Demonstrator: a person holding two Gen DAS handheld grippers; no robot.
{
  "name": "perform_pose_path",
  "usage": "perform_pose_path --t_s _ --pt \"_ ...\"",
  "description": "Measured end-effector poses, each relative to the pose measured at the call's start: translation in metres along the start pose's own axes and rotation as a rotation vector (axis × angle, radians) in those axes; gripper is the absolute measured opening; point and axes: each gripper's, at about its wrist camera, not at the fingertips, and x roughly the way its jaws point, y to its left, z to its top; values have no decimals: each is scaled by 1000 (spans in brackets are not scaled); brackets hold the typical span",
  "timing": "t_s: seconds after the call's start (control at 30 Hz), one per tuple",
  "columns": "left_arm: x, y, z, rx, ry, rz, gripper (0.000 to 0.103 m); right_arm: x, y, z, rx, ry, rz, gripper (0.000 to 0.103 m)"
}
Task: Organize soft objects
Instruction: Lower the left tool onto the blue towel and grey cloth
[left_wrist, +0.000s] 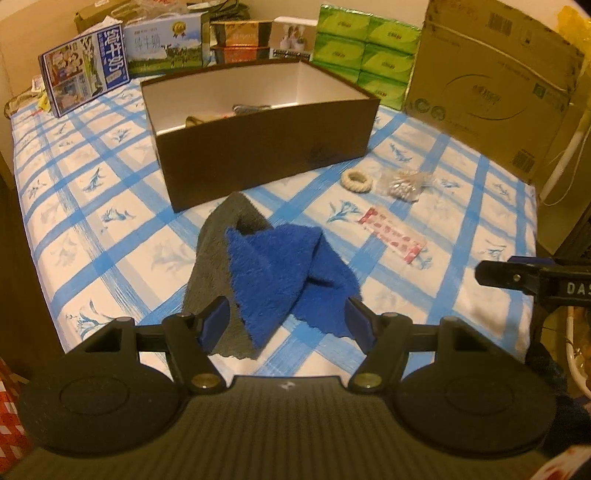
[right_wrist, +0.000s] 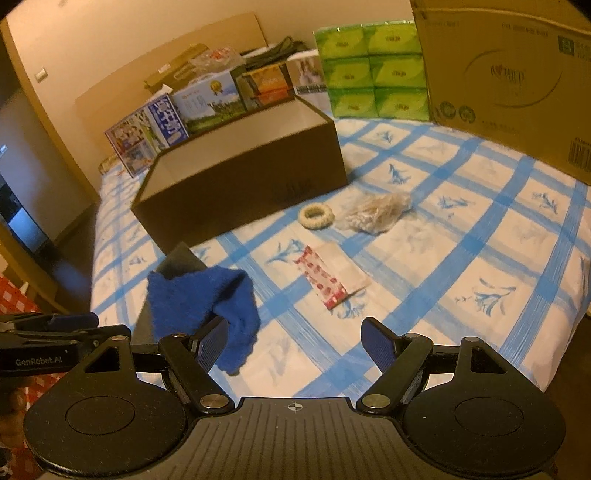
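Both grippers tilt downward, jaws apart and empty: left gripper (left_wrist: 288, 321) over one blue cloth (left_wrist: 291, 273) and one grey cloth (left_wrist: 218, 273) near the bed's (left_wrist: 110, 236) front edge, right gripper (right_wrist: 295, 341) beside them

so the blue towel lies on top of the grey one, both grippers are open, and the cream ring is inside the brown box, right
Not quite: the cream ring lies on the bedsheet outside the brown box, beside its front corner, as the left wrist view shows. The rest stands.
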Motion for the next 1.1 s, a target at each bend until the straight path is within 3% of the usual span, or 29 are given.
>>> perform_pose_path --t_s 0.6,1.1 --pt "74 48 13 -57 15 -10 67 64 -18 5 -37 73 -78 79" --pt "121 44 26 -98 32 -81 67 103 -28 18 -100 69 -101 79"
